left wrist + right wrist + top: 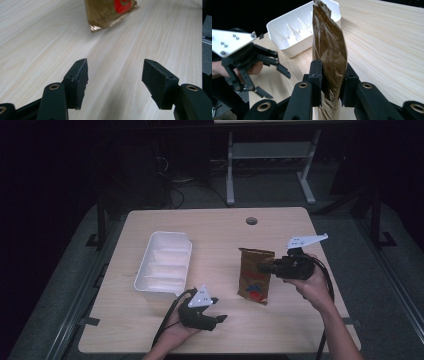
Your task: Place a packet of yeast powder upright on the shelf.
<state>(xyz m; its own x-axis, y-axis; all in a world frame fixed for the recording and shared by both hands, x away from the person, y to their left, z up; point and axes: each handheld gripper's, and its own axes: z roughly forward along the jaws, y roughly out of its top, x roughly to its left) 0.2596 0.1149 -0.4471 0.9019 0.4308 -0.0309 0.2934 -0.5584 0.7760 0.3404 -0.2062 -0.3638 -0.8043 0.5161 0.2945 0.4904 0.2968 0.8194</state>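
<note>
The high view looks down and forward over the whole bench (215, 227), while both gripper views skim it closely, sharing the brown bag (256, 275).

Table (210, 227): pale wood-grain top, smooth, matt. Tray (163, 262), left of centre: white plastic, smooth, faint sheen. Pouch (329, 50), right of centre: brown-gold foil-like film, glossy, crinkled, red print near lower end. Right gripper (331, 82): matt black plastic jaws, brass-coloured metal rivets. Left gripper (115, 77): same finish; pads (79, 80) dull, rough at edges. White matt plate (229, 41) on left gripper, small metal screws.
</note>
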